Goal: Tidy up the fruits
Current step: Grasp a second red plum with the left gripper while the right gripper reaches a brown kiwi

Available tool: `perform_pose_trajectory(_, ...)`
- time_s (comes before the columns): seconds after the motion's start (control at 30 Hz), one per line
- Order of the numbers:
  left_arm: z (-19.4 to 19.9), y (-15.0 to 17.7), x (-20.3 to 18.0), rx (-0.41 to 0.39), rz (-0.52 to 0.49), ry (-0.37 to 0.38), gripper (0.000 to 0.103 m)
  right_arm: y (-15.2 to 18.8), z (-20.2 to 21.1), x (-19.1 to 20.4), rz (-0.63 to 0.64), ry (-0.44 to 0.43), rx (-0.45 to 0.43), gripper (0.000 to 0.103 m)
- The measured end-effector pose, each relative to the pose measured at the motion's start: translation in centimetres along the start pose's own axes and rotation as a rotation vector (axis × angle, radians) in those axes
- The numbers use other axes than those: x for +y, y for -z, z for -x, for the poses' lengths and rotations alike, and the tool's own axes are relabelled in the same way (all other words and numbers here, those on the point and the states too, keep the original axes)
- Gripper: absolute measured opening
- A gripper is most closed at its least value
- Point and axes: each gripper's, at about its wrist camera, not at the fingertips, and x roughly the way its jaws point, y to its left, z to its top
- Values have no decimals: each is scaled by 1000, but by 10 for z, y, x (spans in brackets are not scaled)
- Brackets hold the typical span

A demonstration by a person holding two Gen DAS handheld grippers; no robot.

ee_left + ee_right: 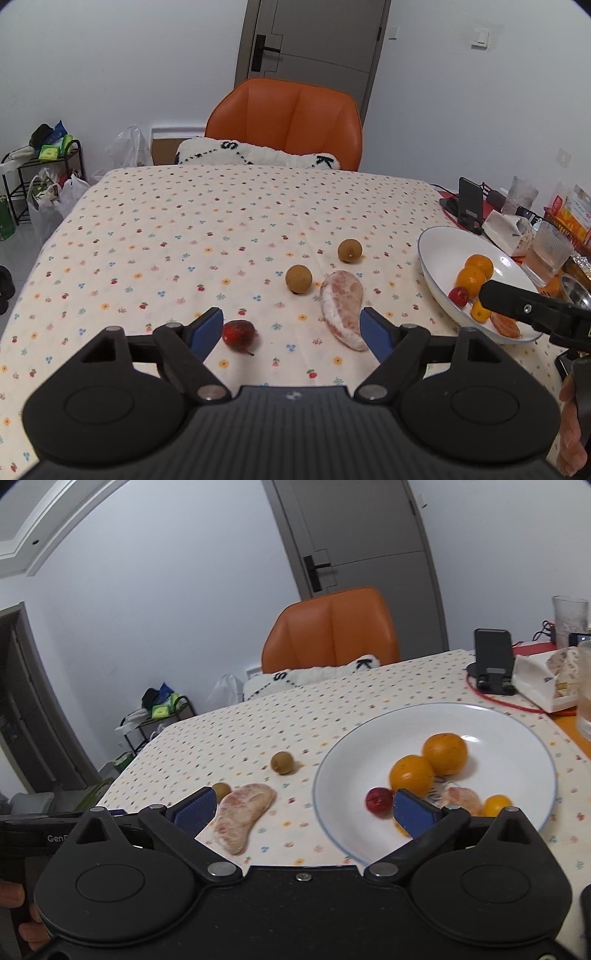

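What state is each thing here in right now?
Left hand-held gripper: open, empty.
Right hand-held gripper: open, empty.
Plate: holds oranges and small fruit.
Pomelo segment: peeled, on the cloth.
Two brown fruits: on the cloth.
Red fruit: on the cloth.
Door: shut.

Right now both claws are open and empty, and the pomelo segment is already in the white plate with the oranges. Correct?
Not quite. The pomelo segment lies on the tablecloth, beside the white plate, as the left wrist view shows. Both claws, left and right, are open and empty.

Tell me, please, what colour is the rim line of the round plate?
Thin blue, edging the round white plate; clearest in the right wrist view.
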Motion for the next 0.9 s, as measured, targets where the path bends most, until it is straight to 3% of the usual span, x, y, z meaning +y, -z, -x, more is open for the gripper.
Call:
perform_pose_trajectory(0.43, -9, 7, 17, 9, 33, -12, 69, 1, -12, 19, 32, -38, 23, 103)
perform_pose_trajectory(0.73, -22, 9, 29, 21, 66, -15, 48, -4, -27, 33, 59, -61, 27, 102)
perform_pose_trajectory(0.9, -31, 10, 36, 51, 70, -9, 21, -6, -38, 43, 78, -79, 46, 99)
